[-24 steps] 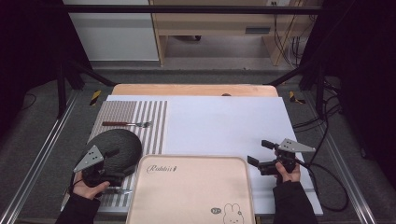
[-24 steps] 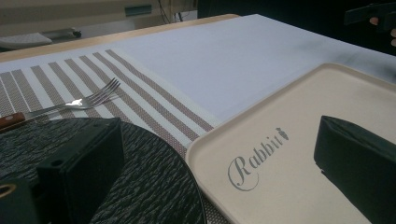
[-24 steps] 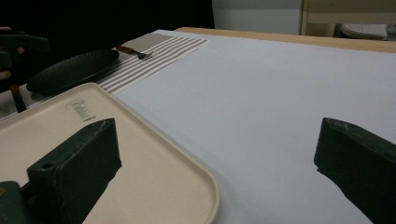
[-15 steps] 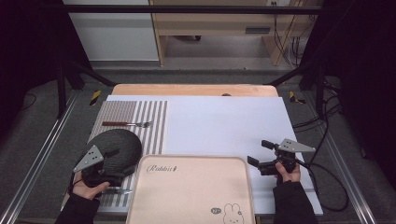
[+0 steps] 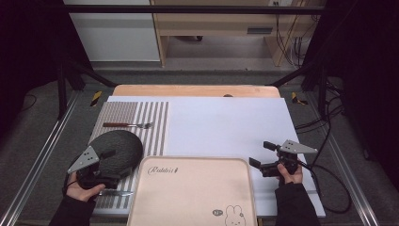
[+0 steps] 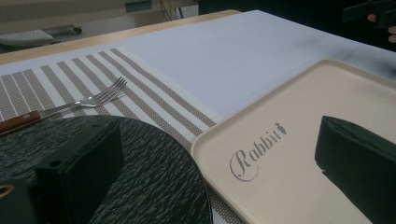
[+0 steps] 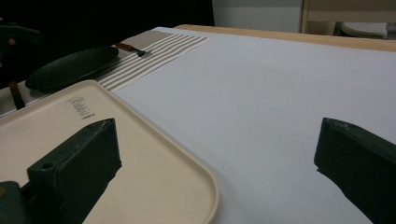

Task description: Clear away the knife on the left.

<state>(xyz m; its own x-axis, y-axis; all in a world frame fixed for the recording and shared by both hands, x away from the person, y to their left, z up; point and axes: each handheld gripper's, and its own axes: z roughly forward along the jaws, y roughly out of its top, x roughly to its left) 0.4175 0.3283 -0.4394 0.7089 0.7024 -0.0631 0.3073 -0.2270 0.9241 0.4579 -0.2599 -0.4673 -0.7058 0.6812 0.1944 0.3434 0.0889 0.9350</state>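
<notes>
Nothing has moved since the earlier pictures: both grippers sit in the same spots at the near corners of the tray, and the plate, fork and tray lie where they did.

At the left of the high view, the person's left hand (image 5: 82,190) holds the left gripper (image 5: 106,165) at the near edge of the dark textured plate (image 5: 117,146). In the left gripper view its jaws stand wide apart with nothing between them, one over the plate (image 6: 154,186), the other over the tray (image 6: 299,140). A thin utensil (image 5: 115,193) lies on the mat just beside that hand; its kind cannot be told. The plate rests on a striped placemat (image 5: 155,117), its right rim just beside the tray's left edge. Farther back on the mat lies a fork (image 5: 128,125) with a wooden handle, tines pointing right, well apart from the plate.

The beige tray (image 5: 188,202), marked "Rabbit" with a rabbit drawing at its near right, sits at the near middle of the table on the white sheet (image 5: 226,122).

To the right, the right hand (image 5: 289,174) holds the right gripper (image 5: 261,154) just beside the tray's far right corner. In the right gripper view its jaws are spread wide and empty, one over the tray's corner (image 7: 201,177), the other over the white sheet (image 7: 280,93).
</notes>
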